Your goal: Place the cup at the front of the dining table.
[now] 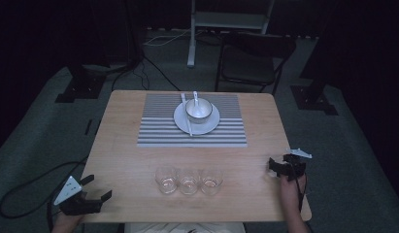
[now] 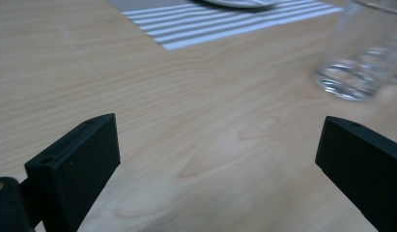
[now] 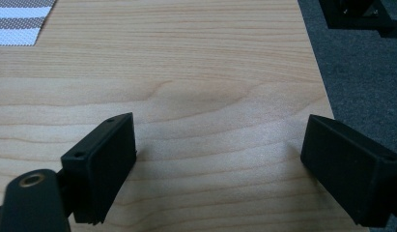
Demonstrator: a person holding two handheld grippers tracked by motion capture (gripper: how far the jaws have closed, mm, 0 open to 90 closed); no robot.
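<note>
Grippers sit low at both bottom corners of the high view, and we hold them off the load for now: our left gripper (image 1: 90,191) at the lower left edge of the pale wooden worktop (image 1: 124,155), our right gripper (image 1: 283,165) at the lower right, near that edge. Fingers (image 2: 75,164) on the left are spread wide with nothing between them; fingers (image 3: 102,159) on the right stand just as wide, also holding nothing.

Three clear drinking glasses (image 1: 189,181) stand in a tight row at lower centre, between our two grippers, likely lined up for an easy one-by-one pick. Nearest to our left gripper is the leftmost clear glass (image 2: 360,53), upper right in the left gripper view.

Farther up, a grey striped placemat (image 1: 158,131) carries a white round plate (image 1: 180,121) with a metal bowl (image 1: 198,110) and pale chopsticks (image 1: 186,116).

Bare wood lies either side of the glasses, so we judge the approach open; the right gripper has the worktop's edge close beside it.
</note>
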